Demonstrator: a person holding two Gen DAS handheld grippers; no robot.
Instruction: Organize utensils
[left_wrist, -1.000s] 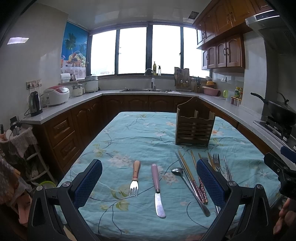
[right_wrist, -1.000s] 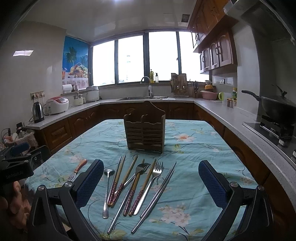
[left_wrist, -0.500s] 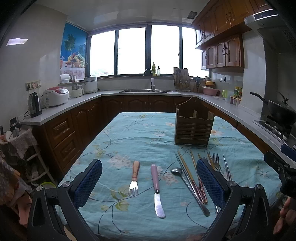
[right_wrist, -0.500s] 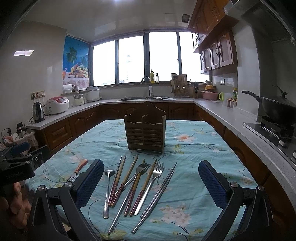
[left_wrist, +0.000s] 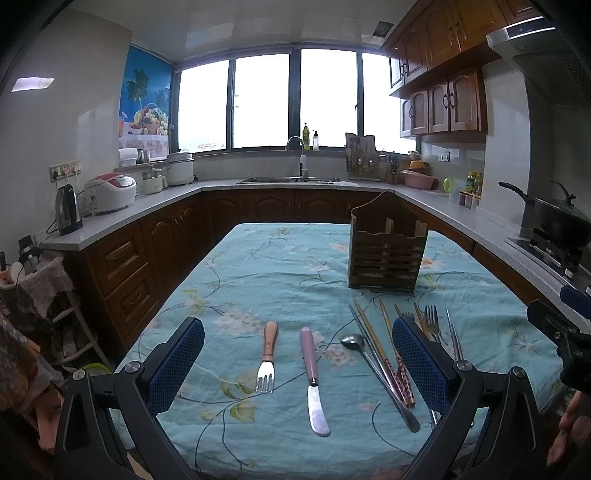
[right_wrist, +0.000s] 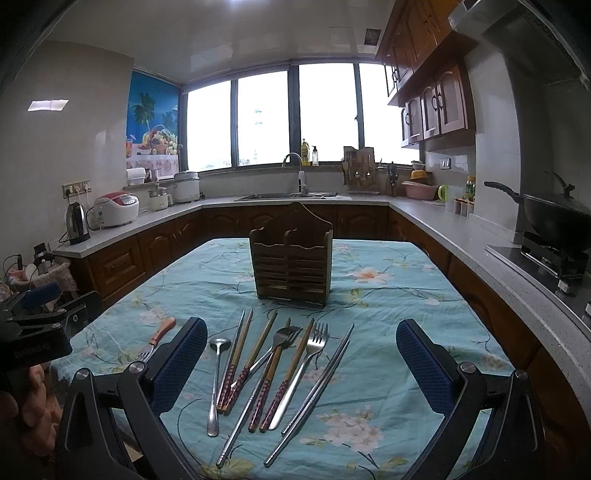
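Observation:
A wooden utensil holder (right_wrist: 291, 258) stands upright mid-table, also in the left wrist view (left_wrist: 386, 253). My left gripper (left_wrist: 297, 363) is open and empty, above a wood-handled fork (left_wrist: 267, 356) and a pink-handled knife (left_wrist: 313, 373). My right gripper (right_wrist: 301, 365) is open and empty, above a spoon (right_wrist: 216, 380), several chopsticks (right_wrist: 236, 363), two forks (right_wrist: 306, 360) and steel chopsticks (right_wrist: 317, 387). All utensils lie flat on the cloth.
The table has a blue floral cloth (right_wrist: 388, 295). Kitchen counters run around it, with a kettle (left_wrist: 68, 210) and rice cooker (left_wrist: 112, 192) at left and a wok on the stove (right_wrist: 554, 218) at right. The near table edge lies just under both grippers.

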